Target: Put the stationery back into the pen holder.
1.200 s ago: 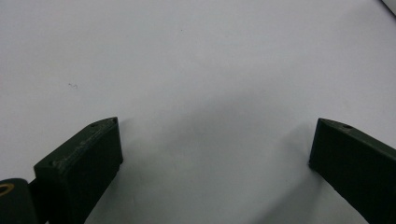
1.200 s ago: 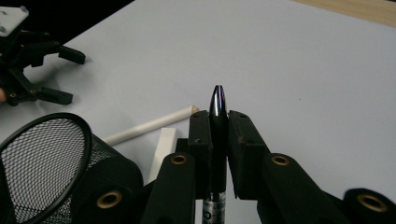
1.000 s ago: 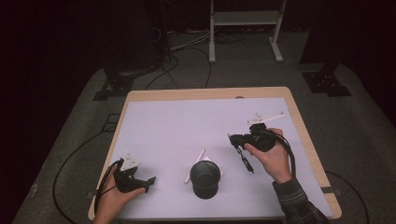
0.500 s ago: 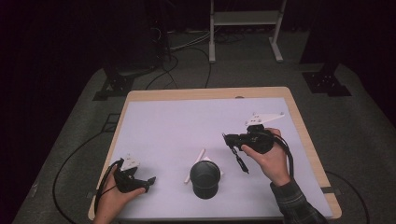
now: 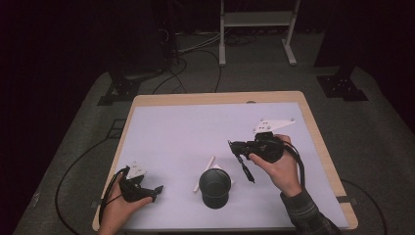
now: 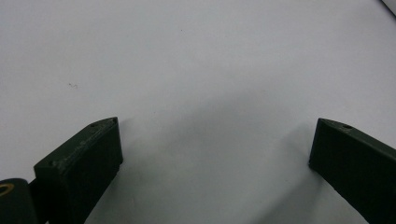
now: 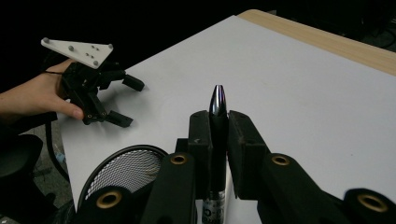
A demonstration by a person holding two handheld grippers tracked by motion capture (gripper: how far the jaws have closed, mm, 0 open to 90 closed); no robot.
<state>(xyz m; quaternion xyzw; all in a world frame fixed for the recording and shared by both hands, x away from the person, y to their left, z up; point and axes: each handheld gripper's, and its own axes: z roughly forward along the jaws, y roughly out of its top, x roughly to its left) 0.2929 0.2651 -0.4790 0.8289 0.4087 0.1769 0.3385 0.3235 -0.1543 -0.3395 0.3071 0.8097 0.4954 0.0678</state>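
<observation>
My right gripper (image 5: pixel 236 147) is shut on a dark pen (image 5: pixel 246 170) that hangs down and to the right from its jaws, just right of a black mesh cup (image 5: pixel 214 188). In the right gripper view the pen (image 7: pixel 218 100) stands upright between the jaws with its silver tip up, and the cup (image 7: pixel 125 171) is low on the left. My left gripper (image 5: pixel 155 190) rests at the table's front left, open, well left of the cup. Its jaws (image 6: pixel 212 140) stand wide apart over bare white surface with nothing between them.
A thin white stick-like thing (image 5: pixel 204 172) lies on the white table sheet (image 5: pixel 195 132) against the cup's left side. The wooden table edge (image 5: pixel 318 142) runs along the right. Cables and a metal stand (image 5: pixel 254 29) are on the floor beyond.
My right gripper has shifted a little to the left with the pen, closer to the cup. The left gripper has stayed where it was.
</observation>
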